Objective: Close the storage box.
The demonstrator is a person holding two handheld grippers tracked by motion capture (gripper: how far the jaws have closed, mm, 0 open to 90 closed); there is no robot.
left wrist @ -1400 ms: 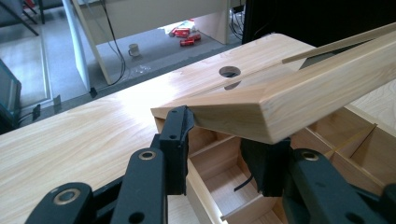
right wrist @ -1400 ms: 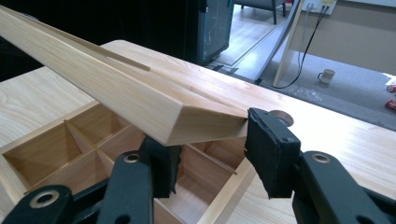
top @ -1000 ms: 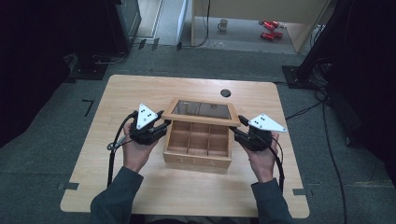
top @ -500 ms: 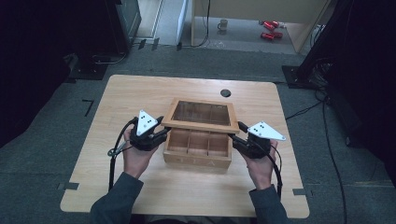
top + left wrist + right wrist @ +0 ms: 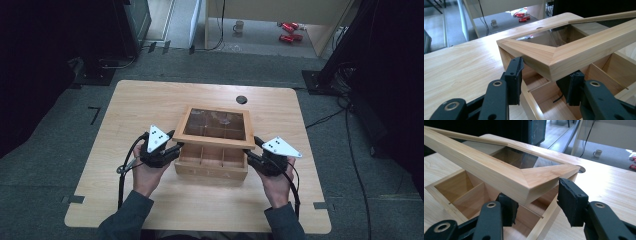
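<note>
A: Left gripper [image 5: 172, 148] sits at the near-left corner of the lid [image 5: 216, 125], jaws spread. In the left gripper view one jaw stands outside the box wall and the other inside the compartment, both under the raised corner. Nothing is clamped.

B: Same on the other side. The right gripper [image 5: 251, 155] has its jaws apart too, straddling the near-right corner. The lid looks propped on the jaws, not pinched.

A: Where's the box itself?

B: The wooden box [image 5: 212, 163] is mid-table [image 5: 150, 100], a little toward the person. The glass-paned lid is tilted up at the front, with its back edge apparently hinged along the rear. You can see the dividers [image 5: 599, 75] inside.

A: So here's my worry: with neither tool closed on anything, that frame could slide off the jaw tips and drop shut.

B: Agreed, and a drop onto the rim could jar the glass pane [image 5: 520, 157]. I can't tell if there's any catch holding the lid.

A: Uneven lifting is another one. If one hand rises faster, the frame twists and loads the hinge.

B: And the inner jaws are down in the compartments. Push forward and they may snag a divider and shove the whole box along the table.
</note>
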